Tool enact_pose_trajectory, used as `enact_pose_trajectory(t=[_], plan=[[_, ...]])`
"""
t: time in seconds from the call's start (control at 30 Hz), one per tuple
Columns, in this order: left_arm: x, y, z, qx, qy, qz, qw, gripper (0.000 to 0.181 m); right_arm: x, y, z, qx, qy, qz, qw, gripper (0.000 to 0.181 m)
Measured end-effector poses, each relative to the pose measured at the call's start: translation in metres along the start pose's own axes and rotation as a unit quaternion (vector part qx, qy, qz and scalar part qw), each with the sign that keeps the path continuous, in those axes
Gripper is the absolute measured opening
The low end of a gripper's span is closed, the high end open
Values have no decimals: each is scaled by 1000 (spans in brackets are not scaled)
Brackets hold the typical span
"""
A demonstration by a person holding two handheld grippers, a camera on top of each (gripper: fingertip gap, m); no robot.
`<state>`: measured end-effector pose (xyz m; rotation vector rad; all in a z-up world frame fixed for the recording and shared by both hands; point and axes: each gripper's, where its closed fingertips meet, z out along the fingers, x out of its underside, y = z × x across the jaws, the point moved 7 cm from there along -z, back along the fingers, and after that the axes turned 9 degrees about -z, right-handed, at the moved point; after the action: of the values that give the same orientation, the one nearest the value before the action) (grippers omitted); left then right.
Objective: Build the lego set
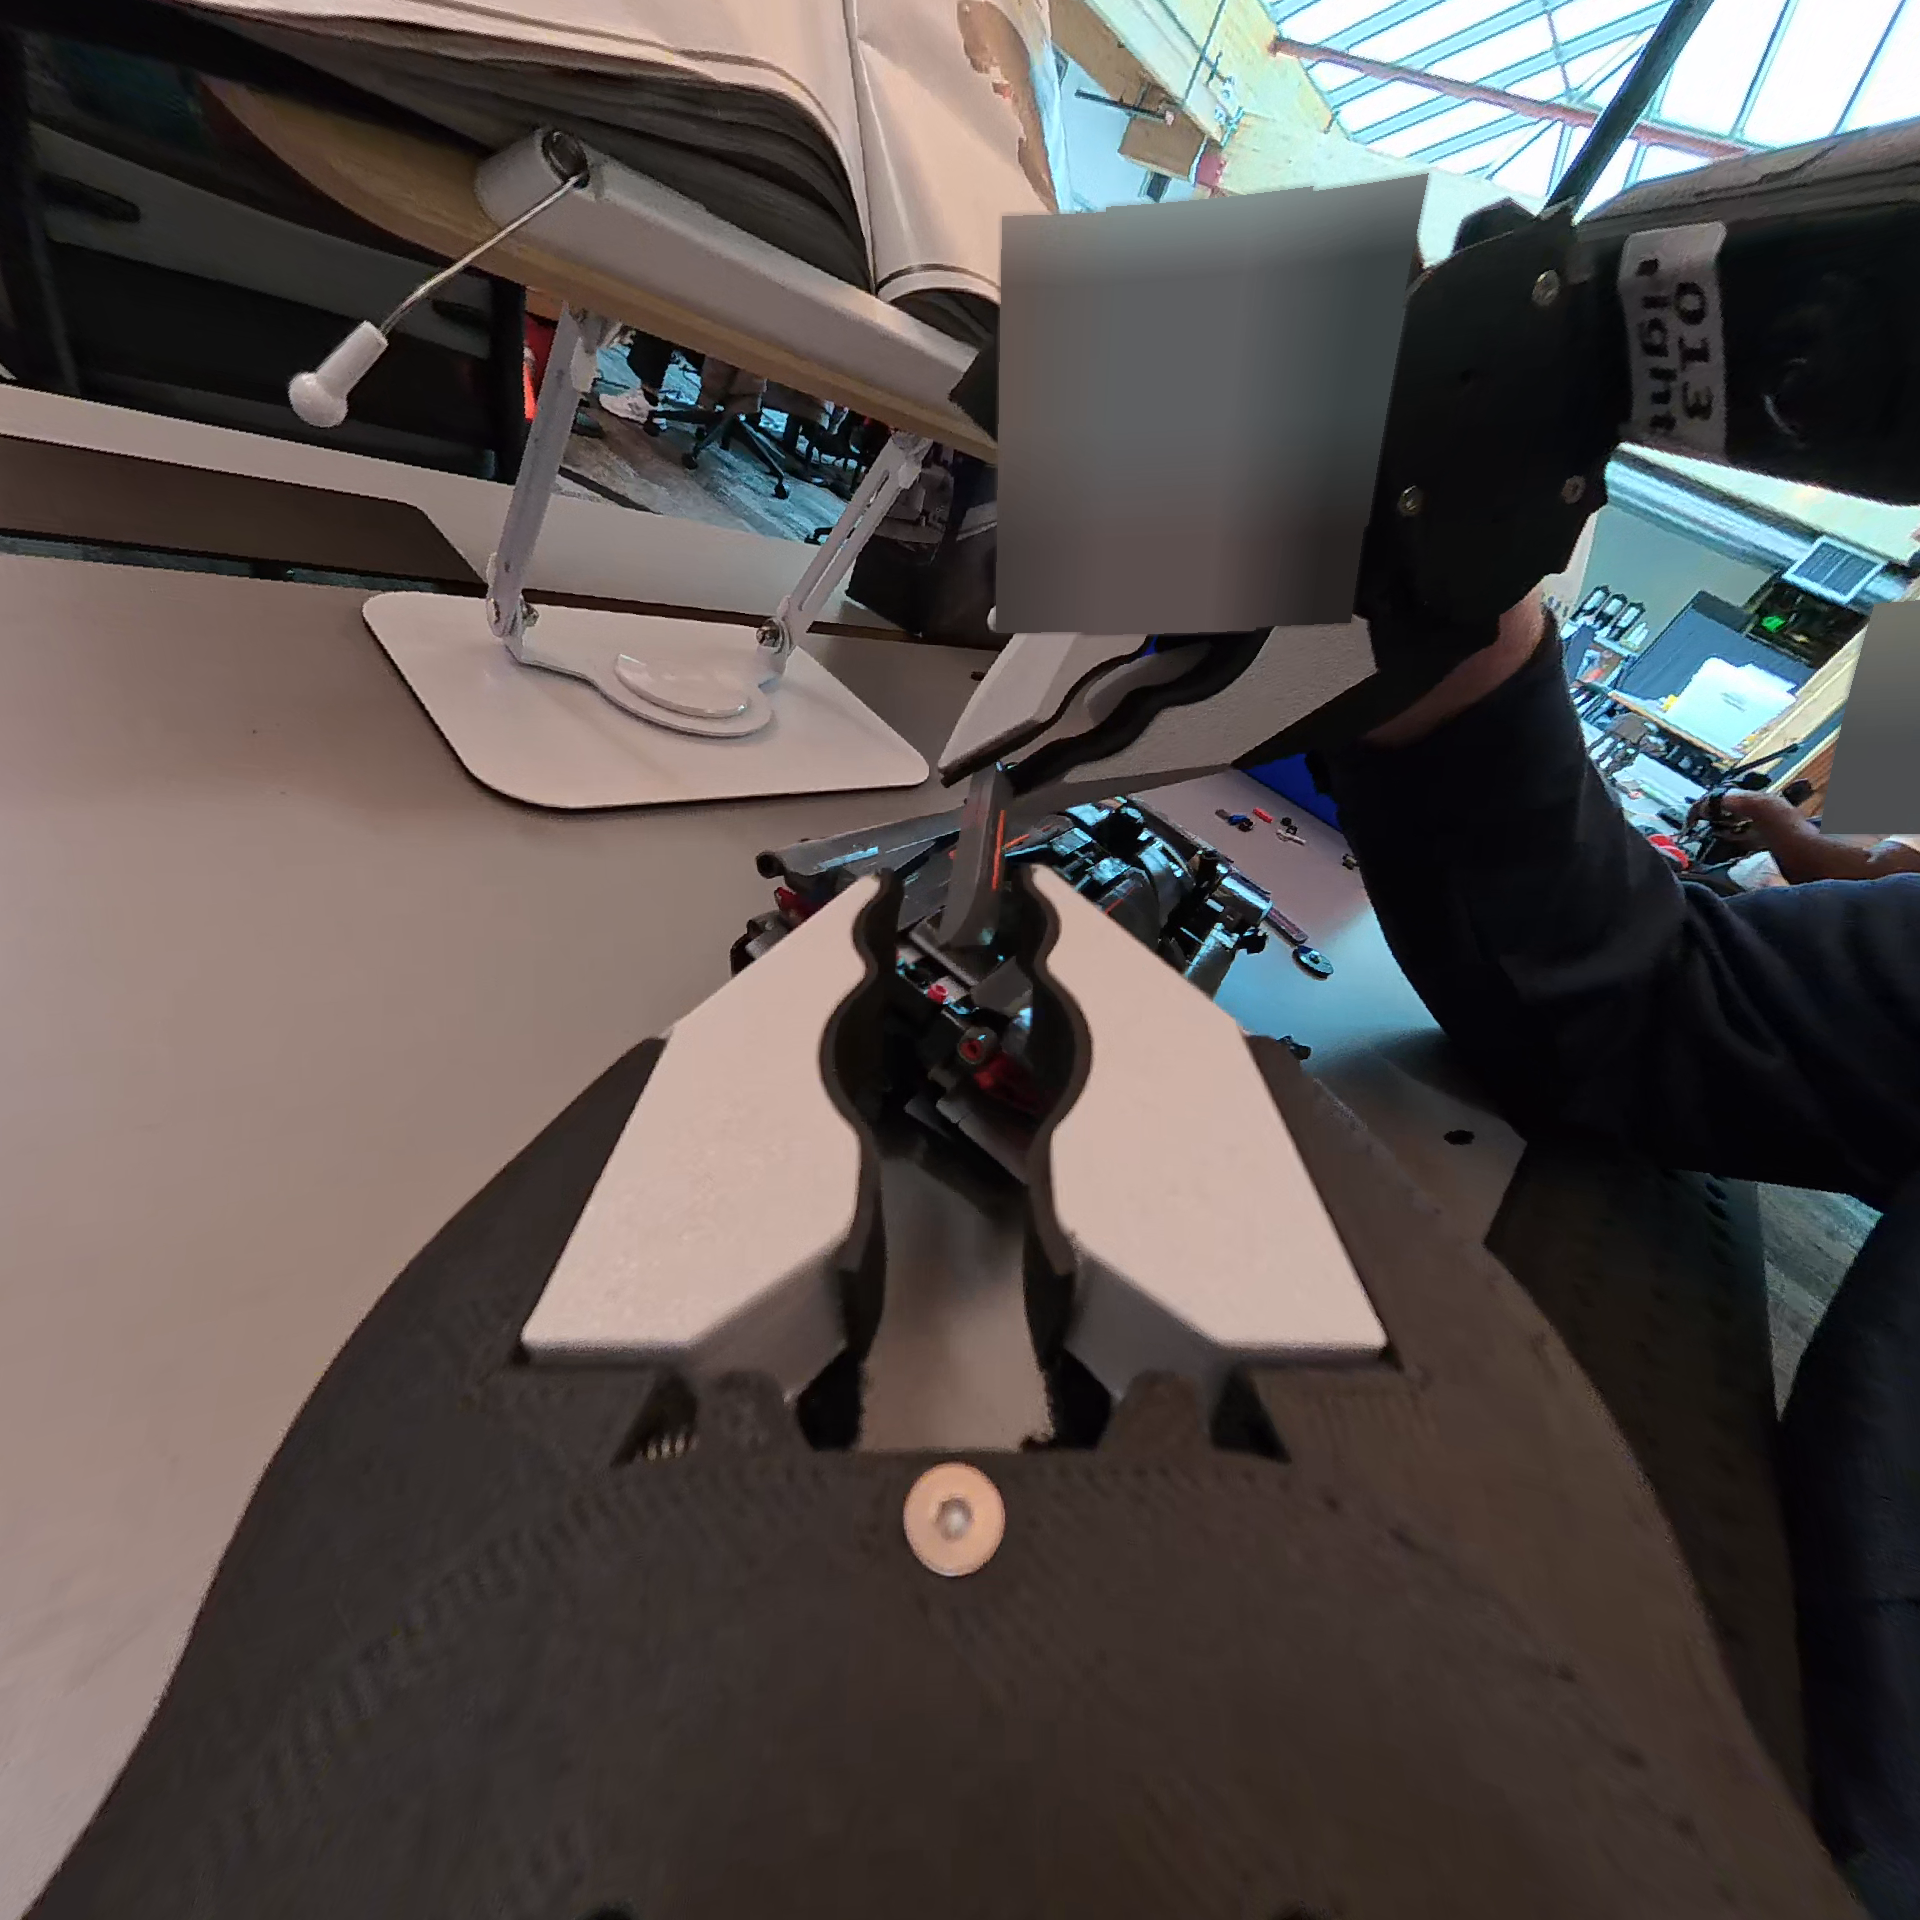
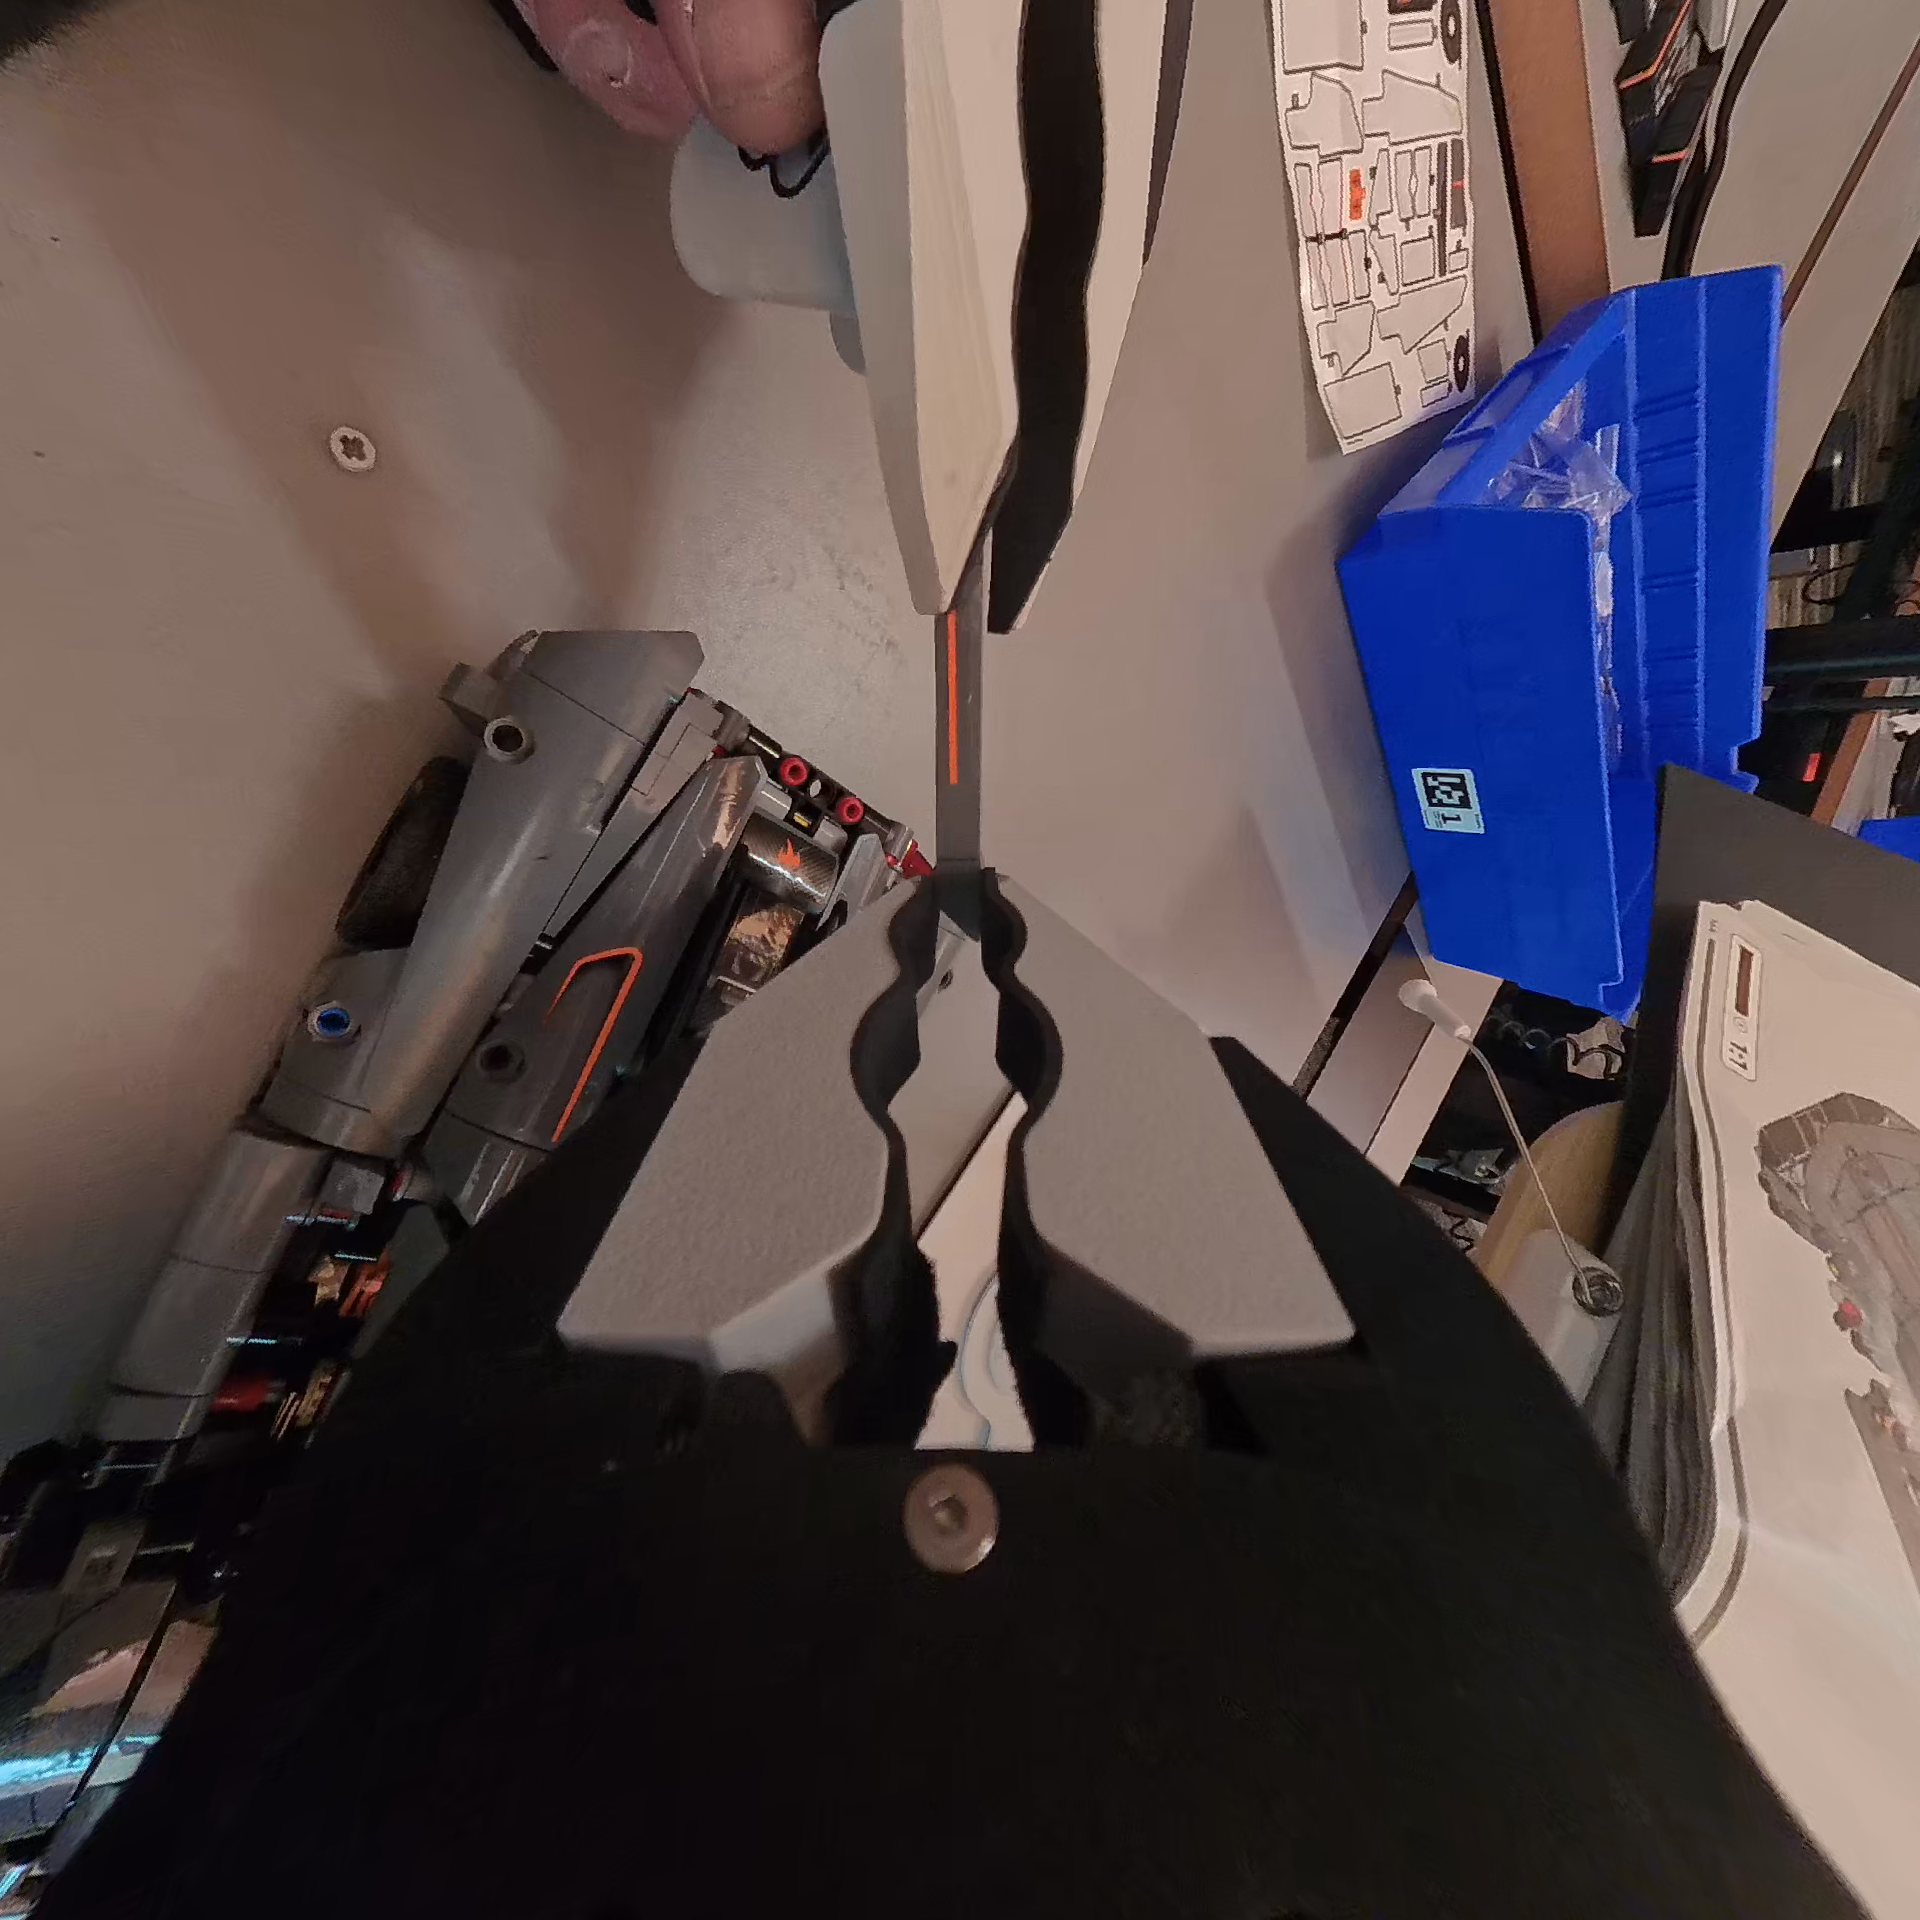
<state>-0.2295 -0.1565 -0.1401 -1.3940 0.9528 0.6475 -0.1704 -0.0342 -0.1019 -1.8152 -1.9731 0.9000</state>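
Between your two grippers hangs one thin dark strip [image 2: 958, 748] with an orange line down it, a flat sticker-like or panel piece by the look of it. Your right gripper [image 2: 961, 894] is pinching its near end right at the fingertips, and your left gripper [image 2: 987, 613] is pressed together on its far end, so the strip is stretched between them just above the desk [image 2: 260, 364]. Judging by how thin it is, it will be very light and bendy, easy to crease or twist, so hold it by the very ends as you do now and avoid pulling hard. Just beside it on the left lies the lego car [image 2: 499, 935], grey with orange trim and red pins, resting on the desk; it looks stiff yet likely to shed parts if pressed unevenly. Farther right stands a blue bin [image 2: 1507, 675] holding clear bags, with a sticker sheet [image 2: 1371, 229] beyond it and the instruction book [image 2: 1787, 1247] on its stand at the right edge.
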Motion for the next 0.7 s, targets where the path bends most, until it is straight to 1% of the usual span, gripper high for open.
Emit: enact_pose_trajectory(t=[0.17,0.3,0.53,0.7], plan=[[-2,-2,-1,14,-10,0,1000,14,-2,-1,-1,7,-4,-4,1000,6],[-3,-3,-2,9,-11,12,1000,8,-1,-1,-1,9,-4,-4,1000,6],[-4,-3,-2,8,-17,14,1000,7,-1,-2,-3,12,-9,-2,1000,6],[-6,2,-9,-8,-33,-6,999,10,6,-3,-4,13,2,8,1000,6]])
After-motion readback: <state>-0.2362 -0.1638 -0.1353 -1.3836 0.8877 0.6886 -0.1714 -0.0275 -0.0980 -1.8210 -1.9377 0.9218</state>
